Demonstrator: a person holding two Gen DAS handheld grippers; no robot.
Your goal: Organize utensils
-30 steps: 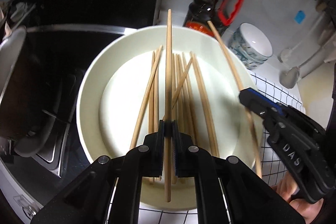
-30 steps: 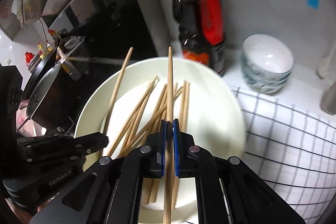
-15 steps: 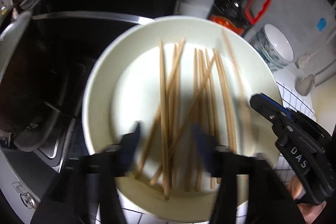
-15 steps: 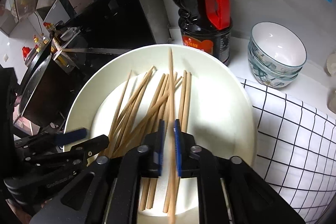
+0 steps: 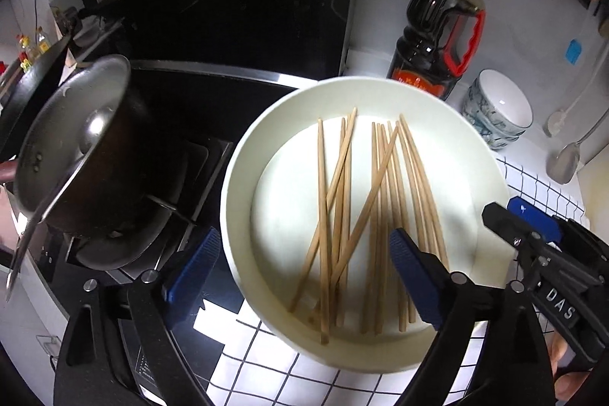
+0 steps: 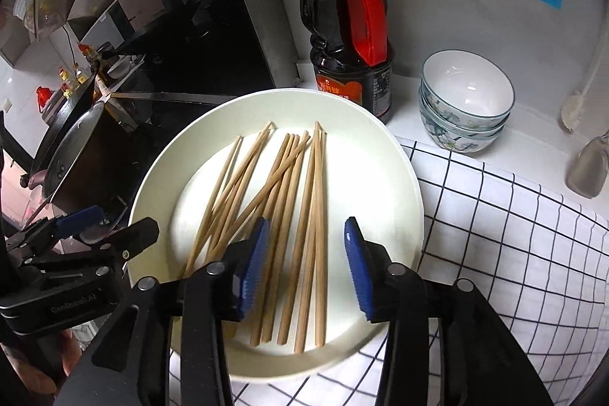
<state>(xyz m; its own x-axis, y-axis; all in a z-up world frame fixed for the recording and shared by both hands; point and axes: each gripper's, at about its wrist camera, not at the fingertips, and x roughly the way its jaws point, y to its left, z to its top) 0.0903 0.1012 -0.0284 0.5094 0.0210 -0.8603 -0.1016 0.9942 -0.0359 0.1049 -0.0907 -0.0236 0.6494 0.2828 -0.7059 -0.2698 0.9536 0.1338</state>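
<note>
We see the wooden chopsticks (image 5: 365, 215) lying loose inside a wide white plate (image 5: 243, 177), about a dozen of them, most pointing the same way and a few crossing over the others. In the right wrist view the same chopsticks (image 6: 289, 215) fill the flat middle of the plate (image 6: 399, 185), with their near ends close to its front rim. The plate stands on a white cloth with a black grid (image 6: 514, 253).

Our left gripper (image 5: 304, 265) hangs above the near part of the plate, and its jaws have just been opening; they now stand very wide, one blue pad outside the plate rim and the other over the chopsticks, with nothing pressed between them. Our right gripper (image 6: 306, 269) has also just been opening its jaws. They are parted at a middle width above several chopsticks, and the pads touch none of them.

Behind the plate stands a dark sauce bottle (image 6: 350, 37) with a red handle and red cap. To the right of it is a stack of patterned bowls (image 6: 466, 105). On the left, on the black stove (image 5: 213, 101), we see a dark pot (image 5: 87, 155), which looks tilted in the left wrist view. A metal spoon (image 5: 565, 158) lies at the far right.
</note>
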